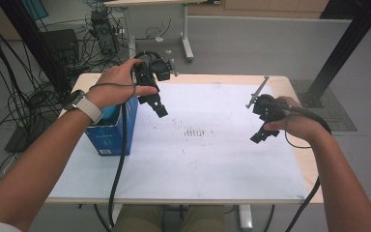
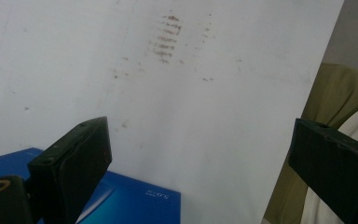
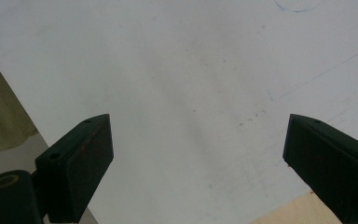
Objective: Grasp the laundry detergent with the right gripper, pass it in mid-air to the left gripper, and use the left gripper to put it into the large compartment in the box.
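A person holds a black gripper in each hand above a table covered with a white sheet. My left gripper hovers just right of a blue box at the table's left side. In the left gripper view my left gripper has its jaws wide apart with nothing between them, and the blue box lies below. My right gripper is held over the sheet's right part. Seen from the right gripper view, my right gripper is open and empty above bare white sheet.
A patch of brownish smudges marks the middle of the sheet. The wooden table edge shows along the right. Cables and equipment crowd the floor at the back left; a black post stands at the back right.
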Demonstrator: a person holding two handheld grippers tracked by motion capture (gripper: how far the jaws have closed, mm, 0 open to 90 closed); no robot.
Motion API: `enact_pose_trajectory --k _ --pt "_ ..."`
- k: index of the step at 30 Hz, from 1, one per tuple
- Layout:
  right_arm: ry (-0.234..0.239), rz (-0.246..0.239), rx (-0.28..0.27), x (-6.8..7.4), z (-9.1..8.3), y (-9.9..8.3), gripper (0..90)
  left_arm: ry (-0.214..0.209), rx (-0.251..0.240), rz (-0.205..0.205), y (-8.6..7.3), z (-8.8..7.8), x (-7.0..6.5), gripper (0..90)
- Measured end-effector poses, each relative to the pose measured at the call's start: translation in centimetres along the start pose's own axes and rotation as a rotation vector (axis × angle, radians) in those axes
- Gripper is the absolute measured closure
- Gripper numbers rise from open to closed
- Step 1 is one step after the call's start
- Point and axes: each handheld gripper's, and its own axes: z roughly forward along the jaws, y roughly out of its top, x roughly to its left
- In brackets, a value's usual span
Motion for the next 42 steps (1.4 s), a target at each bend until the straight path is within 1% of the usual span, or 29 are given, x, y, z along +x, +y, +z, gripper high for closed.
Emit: enact_pose_trajectory --k 10,16,19,25,31,36,42 --pt "0.000 0.002 0.002 -0.2 0.3 0.4 8.4 -0.014 -0.001 0.022 -0.1 1.8 -0.1 6.4" --pt "-0.009 0.008 -0.006 -0.3 0.1 0.3 8.4 -0.021 0.003 0.030 -0.2 2.5 -0.1 6.5" --pt "-0.011 0.009 -0.006 -0.4 0.1 0.3 8.5 -0.026 -0.002 0.032 -0.2 2.7 -0.1 6.5" --pt "-0.013 0.013 -0.007 -0.4 0.2 0.2 8.4 -0.028 -0.001 0.039 -0.1 3.1 -0.2 6.5" --pt "-0.012 0.013 -0.010 -0.5 0.3 0.2 8.5 -0.030 -0.005 0.034 -0.3 3.3 -0.2 6.6" --pt "-0.008 0.008 -0.011 -0.4 0.4 0.3 8.5 -0.029 -0.013 0.032 -0.5 3.2 -0.1 6.6" --pt "-0.011 0.007 -0.012 -0.4 0.4 0.3 8.5 -0.031 -0.011 0.031 -0.6 3.1 -0.1 6.6"
